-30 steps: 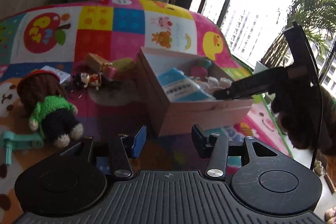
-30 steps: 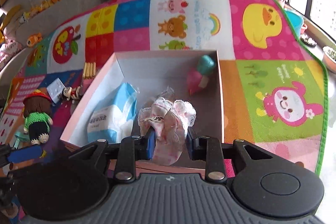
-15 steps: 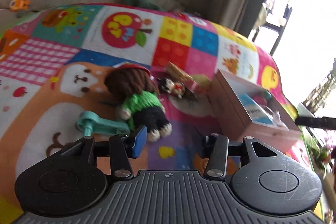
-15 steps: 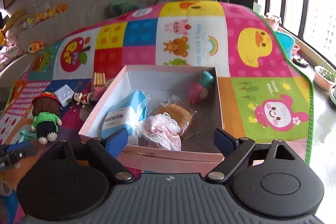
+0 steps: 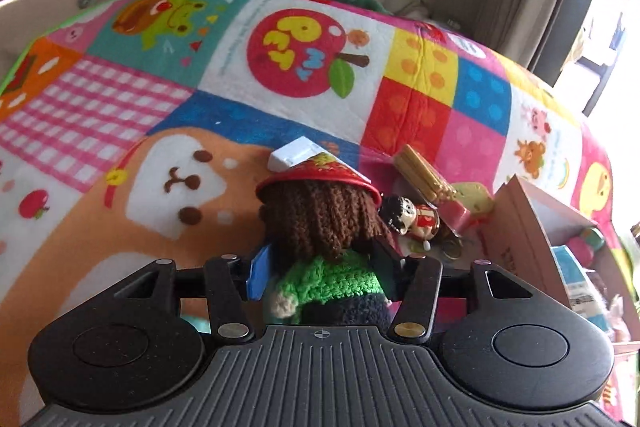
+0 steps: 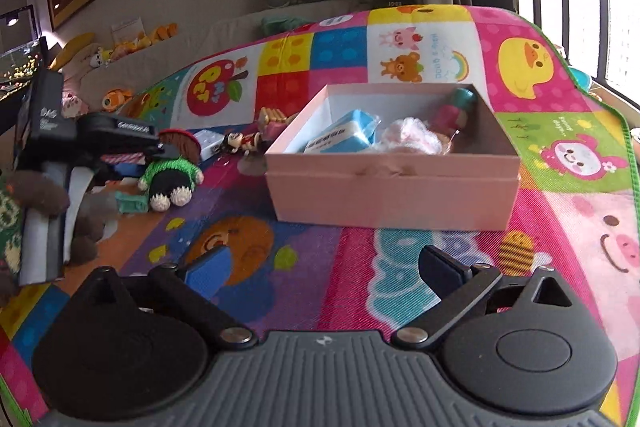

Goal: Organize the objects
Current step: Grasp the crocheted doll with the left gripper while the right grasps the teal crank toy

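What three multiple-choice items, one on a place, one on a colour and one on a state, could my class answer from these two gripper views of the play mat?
1. Where does the blue tissue pack lie?
A. in the pink box
B. on the sofa
C. under the doll

2. What colour is the knitted doll's sweater?
A. yellow
B. green
C. white

3. How is the right gripper?
A. shut on the box
B. holding a keychain
C. open and holding nothing

Key: 1 A, the pack shows inside the box walls in the right wrist view. 2 B, green yarn shows below the brown hair, between the fingers of the left gripper. 3 C, its fingers stand wide apart above the mat.
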`<state>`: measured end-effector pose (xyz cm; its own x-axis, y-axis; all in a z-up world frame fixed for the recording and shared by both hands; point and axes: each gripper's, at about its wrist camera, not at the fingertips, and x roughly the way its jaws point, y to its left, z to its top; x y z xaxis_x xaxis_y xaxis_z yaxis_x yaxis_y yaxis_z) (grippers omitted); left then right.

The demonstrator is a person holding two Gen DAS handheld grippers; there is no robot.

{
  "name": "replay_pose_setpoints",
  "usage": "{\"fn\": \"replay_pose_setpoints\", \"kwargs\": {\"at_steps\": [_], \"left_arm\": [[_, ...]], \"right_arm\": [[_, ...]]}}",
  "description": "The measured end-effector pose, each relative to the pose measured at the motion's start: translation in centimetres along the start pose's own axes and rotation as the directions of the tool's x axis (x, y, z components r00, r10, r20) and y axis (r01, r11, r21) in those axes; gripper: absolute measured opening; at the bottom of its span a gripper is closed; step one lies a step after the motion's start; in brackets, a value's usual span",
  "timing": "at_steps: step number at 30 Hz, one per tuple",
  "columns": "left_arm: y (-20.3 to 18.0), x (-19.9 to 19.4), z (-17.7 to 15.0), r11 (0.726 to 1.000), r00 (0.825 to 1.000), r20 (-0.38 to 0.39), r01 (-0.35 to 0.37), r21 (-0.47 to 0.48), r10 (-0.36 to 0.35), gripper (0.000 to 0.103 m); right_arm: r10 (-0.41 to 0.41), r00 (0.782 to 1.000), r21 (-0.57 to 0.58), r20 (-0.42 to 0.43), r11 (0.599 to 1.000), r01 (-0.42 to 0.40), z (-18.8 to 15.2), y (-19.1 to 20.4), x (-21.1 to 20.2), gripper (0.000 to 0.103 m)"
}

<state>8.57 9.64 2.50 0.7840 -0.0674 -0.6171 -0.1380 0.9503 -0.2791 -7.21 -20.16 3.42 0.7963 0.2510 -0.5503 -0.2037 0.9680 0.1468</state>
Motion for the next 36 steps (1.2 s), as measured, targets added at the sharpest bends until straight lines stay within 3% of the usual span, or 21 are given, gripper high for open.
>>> {"fn": "replay_pose_setpoints", "kwargs": {"at_steps": [5, 9, 17, 22, 27, 31, 36], "left_arm": [[-1.8, 3.1, 0.3, 0.998, 0.998, -0.062, -0.021, 0.053, 0.025, 0.060], [-3.1, 3.5, -0.1, 0.992, 0.996, -0.041, -0.069, 0.109, 0.074, 0.057], [-0.8, 0.8, -0.4, 0.996, 0.997, -0.067, 0.053, 0.078, -0.047, 0.053], [4.1, -5.0, -1.4, 0.992, 0.991, 0.058, 0.120, -0.032, -0.118, 0.053], [11.1, -9.7, -2.0, 0.977, 0.982, 0.188, 0.040, -0.212, 0.000, 0.053], [14.5, -11.0, -2.7, 0.951, 0.979, 0.198, 0.017, -0.309, 0.047, 0.053], [16.4, -11.7, -3.7, 0.938, 0.983, 0.181, 0.033, -0.345, 0.032, 0.053]], "right_arm": [[0.003, 0.999, -0.055, -0.046, 0.998, -0.005, -1.5, 1.2, 0.9, 0.100], [0.013, 0.999, -0.085, -0.030, 0.996, -0.015, -1.8, 1.8, 0.5, 0.103], [0.022, 0.996, -0.084, -0.086, 0.996, -0.029, -1.5, 1.7, 1.5, 0.103], [0.017, 0.992, -0.148, -0.129, 0.988, -0.036, -1.2, 3.1, 2.4, 0.103], [0.115, 0.984, -0.244, -0.138, 0.959, -0.146, 0.8, 7.1, 4.0, 0.103], [0.223, 0.960, -0.265, -0.166, 0.928, -0.262, 3.2, 11.9, 6.9, 0.103], [0.283, 0.940, -0.227, -0.189, 0.919, -0.322, 5.2, 17.7, 11.4, 0.103]]}}
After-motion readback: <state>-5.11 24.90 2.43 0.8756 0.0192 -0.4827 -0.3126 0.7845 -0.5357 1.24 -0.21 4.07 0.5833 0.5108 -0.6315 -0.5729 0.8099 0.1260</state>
